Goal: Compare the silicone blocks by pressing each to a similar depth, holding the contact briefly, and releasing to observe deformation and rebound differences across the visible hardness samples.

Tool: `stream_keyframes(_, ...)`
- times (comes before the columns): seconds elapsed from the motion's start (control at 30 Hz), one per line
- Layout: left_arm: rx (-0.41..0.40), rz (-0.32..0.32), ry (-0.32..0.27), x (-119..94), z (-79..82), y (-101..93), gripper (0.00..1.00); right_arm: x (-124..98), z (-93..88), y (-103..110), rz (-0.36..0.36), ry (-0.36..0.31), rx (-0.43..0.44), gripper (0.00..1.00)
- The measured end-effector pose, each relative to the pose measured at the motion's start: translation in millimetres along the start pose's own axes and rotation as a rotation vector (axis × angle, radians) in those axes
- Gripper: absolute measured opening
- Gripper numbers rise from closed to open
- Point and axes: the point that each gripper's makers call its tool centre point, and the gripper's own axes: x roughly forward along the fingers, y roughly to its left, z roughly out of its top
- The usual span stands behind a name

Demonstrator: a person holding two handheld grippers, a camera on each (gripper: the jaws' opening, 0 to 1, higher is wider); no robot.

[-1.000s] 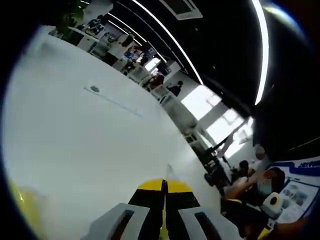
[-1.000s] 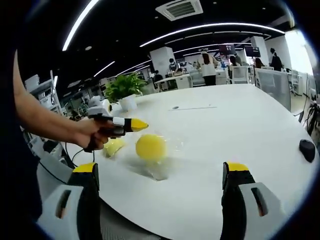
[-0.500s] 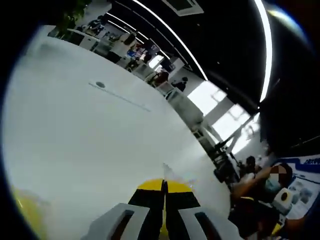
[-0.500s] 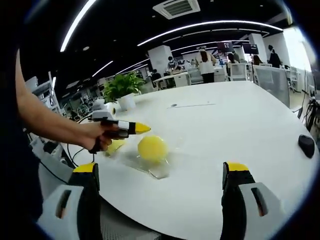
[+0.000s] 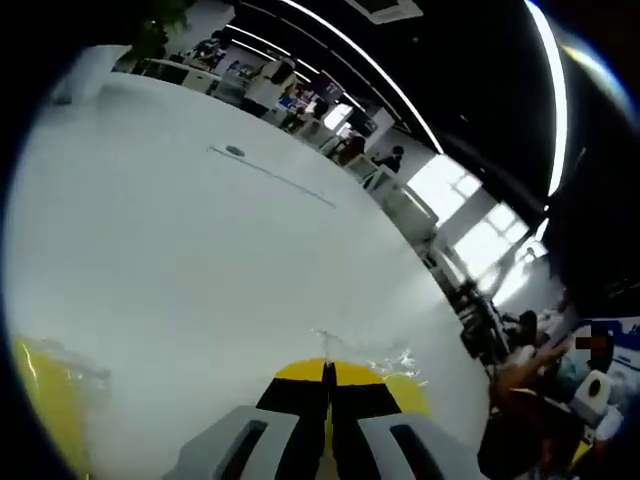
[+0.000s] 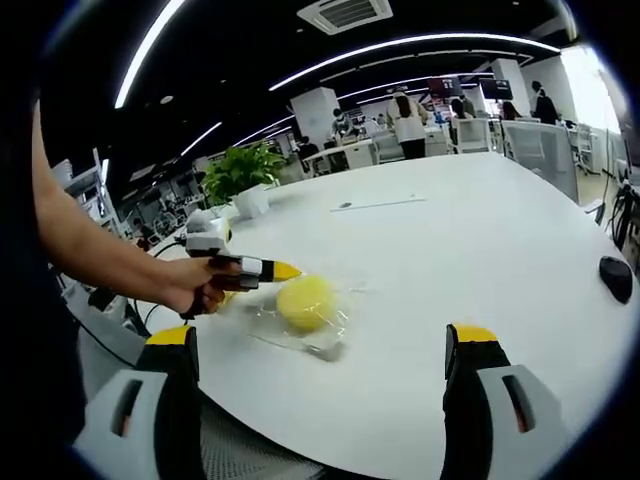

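My left gripper (image 5: 327,375) has its yellow-tipped jaws pressed together with nothing between them. In the right gripper view I see it (image 6: 285,270) held in my left hand (image 6: 200,285), its closed tip reaching the left edge of the round yellow silicone block (image 6: 306,302); I cannot tell for certain whether it touches. In the left gripper view a yellow edge of that block (image 5: 408,392) peeks out just right of the jaw tips, with crinkled clear plastic wrap (image 5: 352,345) just beyond them.

My right gripper (image 6: 320,345) stands wide open and holds nothing, its two jaws well apart at the near edge of the white tabletop (image 6: 480,240). The round block lies between them and farther off, resting on the clear plastic wrap (image 6: 330,340) spread on the tabletop. A second yellow silicone piece (image 6: 228,297) sits mostly hidden behind my left hand; in the left gripper view a yellow shape in plastic (image 5: 45,400) lies at the far left.

A black computer mouse (image 6: 616,278) rests at the right of the tabletop, and a potted green plant (image 6: 243,175) stands at its far left.
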Motion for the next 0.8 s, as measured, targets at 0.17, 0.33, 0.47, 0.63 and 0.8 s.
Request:
stream_keyframes(0.17,0.065,0.002,0.011,5,0.6,-2.9,0.0,4,1.9,6,0.021,0.002,-0.019,0.96)
stream_keyframes(0.33,0.083,0.016,0.013,4,-2.2,1.2,0.0,4,4.4,6,0.025,0.001,-0.03,0.96)
stream_keyframes(0.47,0.13,0.008,0.011,5,-2.2,3.8,0.03,3,3.9,5,0.023,0.004,-0.031,0.96)
stream_keyframes(0.63,0.175,0.059,0.021,-3,1.7,12.4,0.29,3,4.0,6,0.027,0.011,-0.035,0.96)
stream_keyframes(0.8,0.239,-0.01,-0.041,-7,23.8,-5.0,0.52,6,13.0,8,0.032,-0.007,-0.031,0.96)
